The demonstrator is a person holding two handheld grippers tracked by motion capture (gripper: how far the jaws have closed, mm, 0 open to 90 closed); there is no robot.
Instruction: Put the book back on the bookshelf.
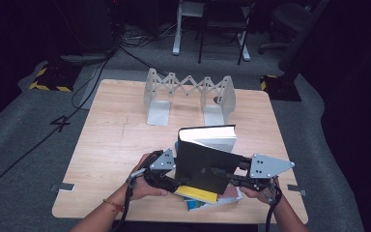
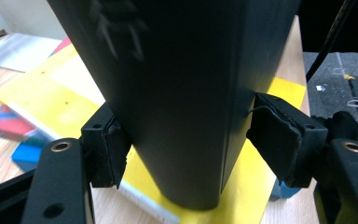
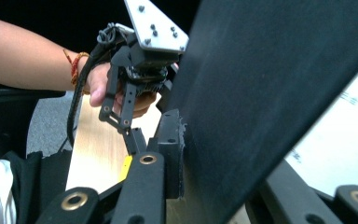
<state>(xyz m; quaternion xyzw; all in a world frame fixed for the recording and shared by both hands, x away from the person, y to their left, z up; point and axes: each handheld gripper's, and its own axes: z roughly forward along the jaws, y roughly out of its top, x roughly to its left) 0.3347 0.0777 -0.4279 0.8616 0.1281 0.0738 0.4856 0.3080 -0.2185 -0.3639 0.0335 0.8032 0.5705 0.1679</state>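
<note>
Two grippers meet at one thick black hardcover book [image 1: 205, 162]. Right gripper [image 1: 236, 178] jaws squeeze it. Left gripper [image 1: 176, 176] jaws sit loose around its spine, one pad apart.

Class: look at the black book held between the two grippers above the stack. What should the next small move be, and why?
Probably draw the left gripper clear and let the right gripper carry the black book toward the bookend rack. In the left gripper view one pad touches the book and the other stands off it, while the right gripper's jaws clamp it, upright over the yellow book.
</note>
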